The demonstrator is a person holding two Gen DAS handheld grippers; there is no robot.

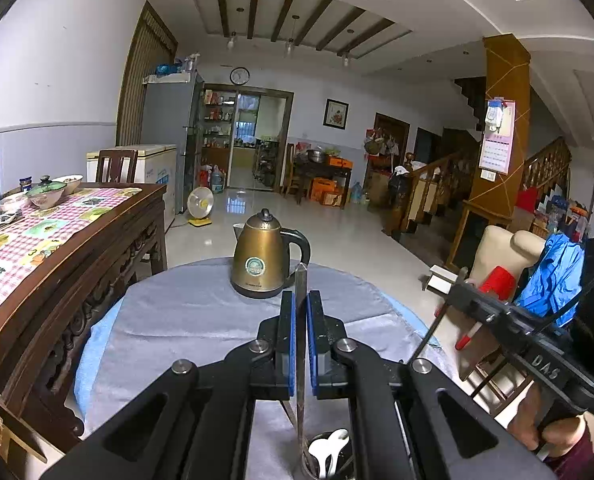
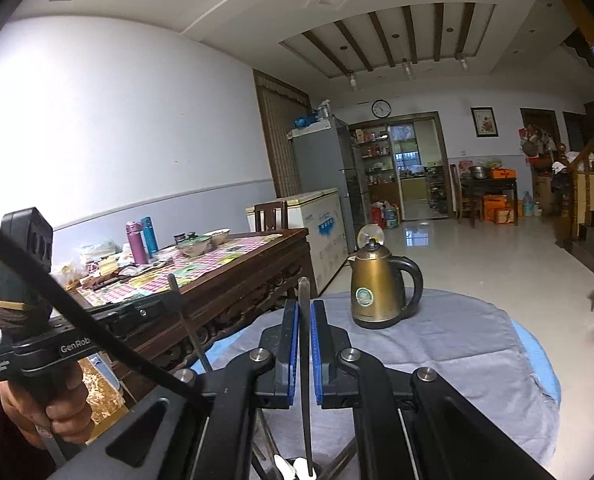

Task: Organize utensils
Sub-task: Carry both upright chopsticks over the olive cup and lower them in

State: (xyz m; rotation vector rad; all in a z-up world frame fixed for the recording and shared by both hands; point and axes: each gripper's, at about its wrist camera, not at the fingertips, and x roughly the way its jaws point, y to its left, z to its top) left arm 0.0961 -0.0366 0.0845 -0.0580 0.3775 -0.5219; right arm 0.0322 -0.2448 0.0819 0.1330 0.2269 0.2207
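While each gripper, left gripper [image 1: 301, 304] and right gripper [image 2: 305, 312], clamps one slim metal utensil [image 1: 301, 280] upright between its pads, the utensil cup [image 1: 329, 460] sits directly below both.

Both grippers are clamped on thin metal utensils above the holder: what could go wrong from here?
1. The slim steel utensil in the left gripper sits in a narrow pinch and could pivot or slip.
2. The right gripper holds its dark metal utensil over the crowded utensil cup; it may snag white spoons.
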